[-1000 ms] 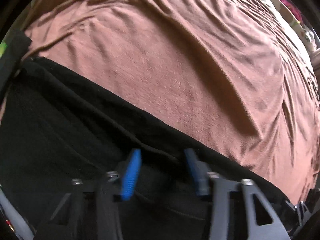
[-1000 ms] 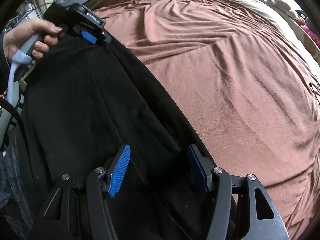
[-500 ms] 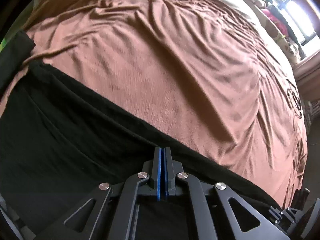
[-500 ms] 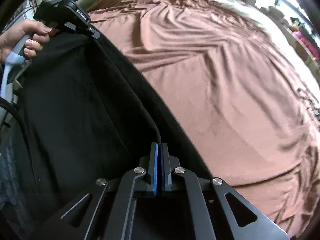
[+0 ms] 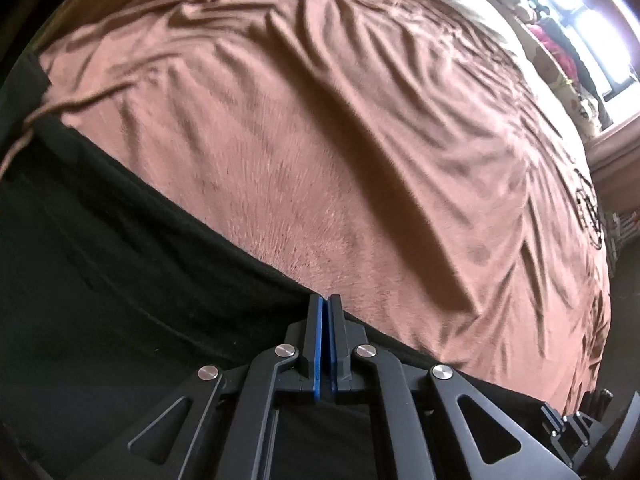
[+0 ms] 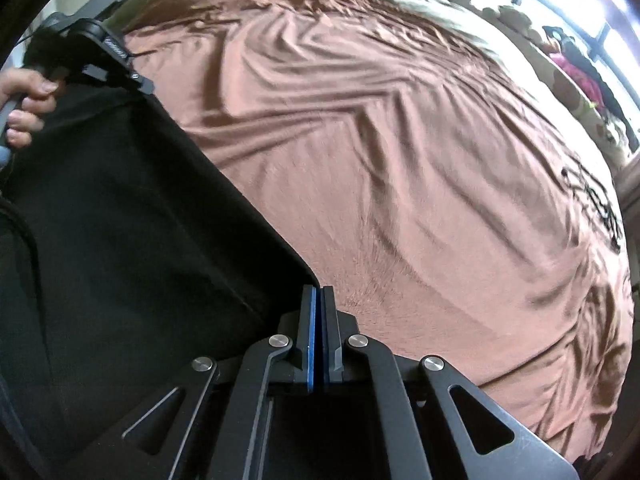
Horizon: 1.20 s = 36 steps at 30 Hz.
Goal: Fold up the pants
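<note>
**Both grippers clamp the edge of black pants over a brown bed**

Fingers (image 5: 314,344) of my left gripper (image 5: 325,300) are pressed together, blue pads nearly meeting, with the dark edge of the black pants (image 5: 120,280) pinched between them. My right gripper (image 6: 317,290) is likewise closed on the same edge, its blue-lined fingers (image 6: 309,340) clamped flat on the fabric where the cloth's border meets them.

Seen from the right wrist, the pants hang as a taut black sheet across the left half of the view, their upper edge running in a straight line from my right fingertips up to my left gripper at the top left, where my left hand (image 6: 26,100) wraps the handle. Seen from the left wrist, the pants fill the lower left, their edge running diagonally through my closed fingertips and on toward the lower right corner, where part of my right gripper shows.

Beyond the pants lies the brown bedspread (image 6: 400,160), wrinkled in long creases and covering most of both views. A dark printed mark (image 5: 588,212) sits near its far right side. Assorted items line the bright window (image 6: 560,8) behind the bed; they are too blurred to identify.
</note>
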### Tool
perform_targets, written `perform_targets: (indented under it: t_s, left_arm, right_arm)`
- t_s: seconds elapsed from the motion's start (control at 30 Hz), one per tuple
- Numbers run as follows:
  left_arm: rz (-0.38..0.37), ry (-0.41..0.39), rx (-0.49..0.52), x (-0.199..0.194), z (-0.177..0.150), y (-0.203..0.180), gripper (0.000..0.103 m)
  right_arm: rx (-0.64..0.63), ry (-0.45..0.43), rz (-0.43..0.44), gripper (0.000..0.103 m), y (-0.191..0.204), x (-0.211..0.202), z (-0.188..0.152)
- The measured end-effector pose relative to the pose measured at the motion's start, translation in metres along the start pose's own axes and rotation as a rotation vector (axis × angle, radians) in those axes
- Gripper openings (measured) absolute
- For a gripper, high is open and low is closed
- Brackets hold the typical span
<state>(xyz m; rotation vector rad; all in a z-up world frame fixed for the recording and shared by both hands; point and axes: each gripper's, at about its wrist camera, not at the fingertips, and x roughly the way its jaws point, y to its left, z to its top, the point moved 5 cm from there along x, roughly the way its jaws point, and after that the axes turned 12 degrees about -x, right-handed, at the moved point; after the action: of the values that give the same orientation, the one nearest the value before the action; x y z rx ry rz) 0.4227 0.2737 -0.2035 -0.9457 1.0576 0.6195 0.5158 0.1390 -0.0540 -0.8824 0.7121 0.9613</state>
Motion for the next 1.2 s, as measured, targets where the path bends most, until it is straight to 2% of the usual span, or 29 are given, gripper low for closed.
perform_targets:
  t_s: [0.07,0.13,0.2,0.27,0.37,0.4,0.47,0.53,0.77,1.03,1.1,1.2]
  left_arm:
    - [-0.008,0.013,0.009,0.003,-0.001,0.002,0.008]
    - [-0.031,0.018,0.032,-0.001,-0.002,0.003,0.01]
    - [-0.039,0.029,0.057,-0.007,-0.004,0.006,0.018]
    - [-0.058,0.029,0.072,-0.017,-0.007,0.012,0.036]
    - [-0.078,0.005,0.108,-0.037,-0.011,0.024,0.043]
    - [-0.084,0.002,0.117,-0.042,-0.012,0.028,0.043]
    - [-0.095,0.0,0.139,-0.052,-0.018,0.037,0.043]
    - [-0.093,-0.001,0.169,-0.058,-0.023,0.044,0.043]
    - [-0.122,-0.013,0.242,-0.078,-0.045,0.071,0.043]
    - [-0.186,-0.057,0.237,-0.115,-0.054,0.119,0.043]
    - [-0.189,-0.082,0.237,-0.125,-0.053,0.13,0.044]
    - [-0.187,-0.103,0.239,-0.136,-0.052,0.15,0.044]
  right_arm:
    - [0.027,0.022,0.005,0.0,0.001,0.014,-0.003]
    - [0.048,0.016,0.001,0.007,-0.003,0.017,-0.003]
    - [0.087,0.011,-0.015,0.011,-0.008,0.01,-0.003]
    - [0.132,0.002,-0.014,0.012,-0.015,0.0,-0.005]
    - [0.202,-0.034,-0.002,0.014,-0.022,-0.021,-0.008]
    - [0.221,-0.044,0.001,0.018,-0.022,-0.028,-0.01]
    - [0.253,-0.064,-0.006,0.032,-0.021,-0.045,-0.018]
    - [0.276,-0.088,-0.024,0.056,-0.016,-0.058,-0.025]
    - [0.28,-0.087,-0.046,0.057,0.021,-0.084,-0.043]
    - [0.347,-0.114,-0.043,0.057,0.054,-0.113,-0.061]
    - [0.364,-0.112,-0.077,0.057,0.062,-0.119,-0.067]
    - [0.416,-0.134,-0.064,0.057,0.073,-0.126,-0.073]
